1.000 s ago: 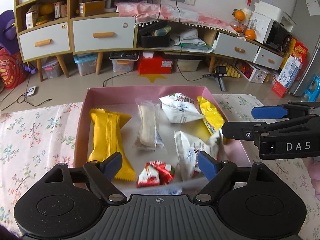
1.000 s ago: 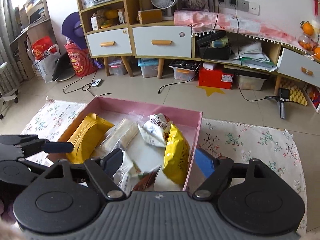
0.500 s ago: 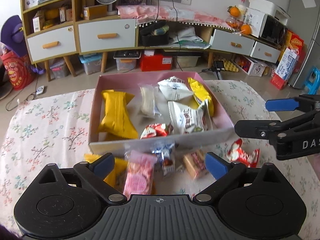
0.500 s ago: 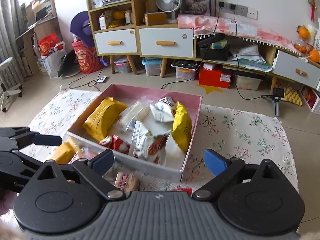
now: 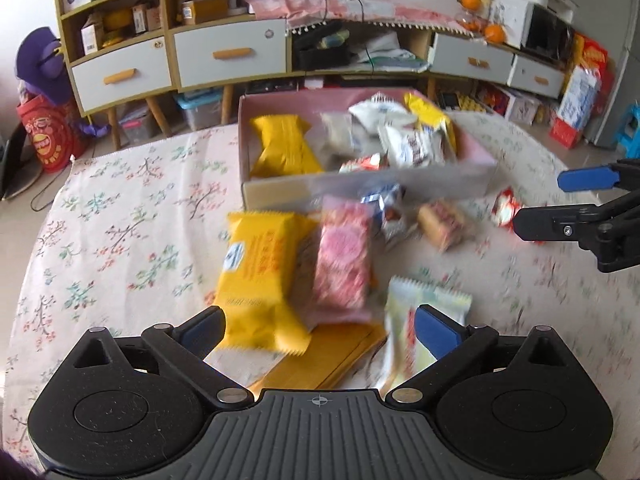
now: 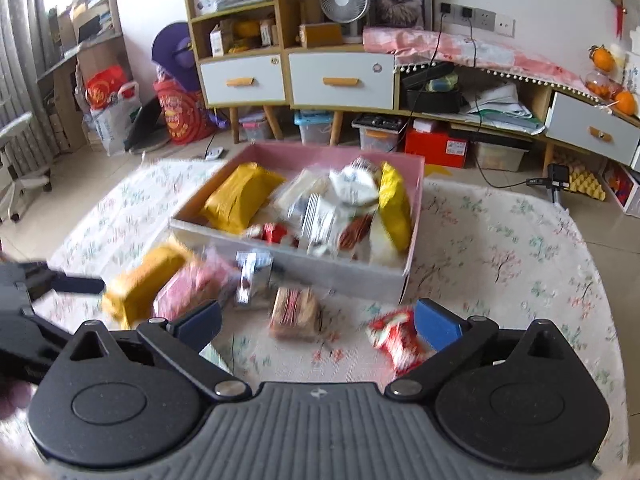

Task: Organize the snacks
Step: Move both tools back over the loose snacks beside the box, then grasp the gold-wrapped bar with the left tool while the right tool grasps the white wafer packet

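On the floral-cloth table [image 5: 120, 216], just this side of the pink box [image 5: 360, 184], loose snacks lie scattered. Left gripper [image 5: 320, 330] hangs spread wide over the yellow packet [image 5: 260, 276] and pink packet [image 5: 344, 256], nothing held. Right gripper [image 6: 318, 320] is opening, jaws near full width, nothing between the pads; the red-and-white snack [image 6: 394, 338] lies just beside its right finger. These look light, soft, crinkly film pouches, likely slippery. I'd pinch across the narrow width, mid-body, not the flimsy sealed ends. Yellow and pink packets lie side by side, long axes running from the left gripper toward the box. The small brown packet [image 6: 296, 312] sits between both grippers, orientation blurred.
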The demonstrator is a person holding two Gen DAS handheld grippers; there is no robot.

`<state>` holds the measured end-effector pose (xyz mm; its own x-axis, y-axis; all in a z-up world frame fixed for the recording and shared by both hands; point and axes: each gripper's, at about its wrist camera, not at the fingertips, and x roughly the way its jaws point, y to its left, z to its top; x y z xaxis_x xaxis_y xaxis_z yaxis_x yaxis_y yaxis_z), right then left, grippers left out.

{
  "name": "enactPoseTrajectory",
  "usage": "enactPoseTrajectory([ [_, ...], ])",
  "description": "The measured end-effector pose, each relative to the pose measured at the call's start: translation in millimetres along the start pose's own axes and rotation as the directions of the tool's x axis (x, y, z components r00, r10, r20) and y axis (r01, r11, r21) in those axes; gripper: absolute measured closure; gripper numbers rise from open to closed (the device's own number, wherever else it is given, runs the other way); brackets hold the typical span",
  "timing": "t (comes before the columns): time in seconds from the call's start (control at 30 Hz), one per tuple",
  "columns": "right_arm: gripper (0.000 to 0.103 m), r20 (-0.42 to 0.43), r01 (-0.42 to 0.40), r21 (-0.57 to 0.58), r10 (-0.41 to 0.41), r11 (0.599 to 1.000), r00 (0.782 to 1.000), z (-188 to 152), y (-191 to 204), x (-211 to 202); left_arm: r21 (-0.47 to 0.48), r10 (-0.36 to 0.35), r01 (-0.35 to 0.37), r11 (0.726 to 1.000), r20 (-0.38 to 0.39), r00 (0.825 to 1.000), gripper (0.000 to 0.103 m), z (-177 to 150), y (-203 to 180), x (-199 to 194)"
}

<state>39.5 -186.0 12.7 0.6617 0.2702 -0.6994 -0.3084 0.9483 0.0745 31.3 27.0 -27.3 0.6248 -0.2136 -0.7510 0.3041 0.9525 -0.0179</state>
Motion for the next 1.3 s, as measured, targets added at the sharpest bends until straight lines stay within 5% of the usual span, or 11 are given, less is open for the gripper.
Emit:
enactPoseTrajectory([
  [0.53, 0.0, -0.09, -0.127, -0.274, 0.106, 0.953, 0.99, -38.7, 69.4, 21.3, 0.117, -0.08, 0.083, 0.99, -0.038, 0.996, 0.007, -30.2, 17.0, 8.7],
  [0.7, 0.001, -0.089, -0.143, -0.286, 0.122, 0.947, 0.988, -39.0, 81.0, 30.1, 0.096, -0.085, 0.09, 0.991, -0.054, 0.995, 0.03, -30.8, 23.6, 12.9],
  [0.97, 0.002, -0.112, -0.161, -0.326, 0.131, 0.932, 0.985, -46.2, 70.2, 31.0, 0.137, -0.126, 0.136, 0.981, -0.076, 0.989, 0.049, -35.6, 18.7, 4.3],
  [1.13, 0.002, -0.112, -0.145, -0.281, 0.118, 0.949, 0.987, -48.2, 46.5, 20.5, 0.143, -0.215, 0.232, 0.962, -0.125, 0.969, 0.051, -38.3, 9.4, -3.8],
  [1.3, 0.003, -0.096, -0.163, -0.208, 0.146, 0.964, 0.985, -44.6, 36.0, 6.7, 0.155, -0.176, 0.192, 0.969, -0.109, 0.978, 0.048, -37.4, -0.4, -0.2],
])
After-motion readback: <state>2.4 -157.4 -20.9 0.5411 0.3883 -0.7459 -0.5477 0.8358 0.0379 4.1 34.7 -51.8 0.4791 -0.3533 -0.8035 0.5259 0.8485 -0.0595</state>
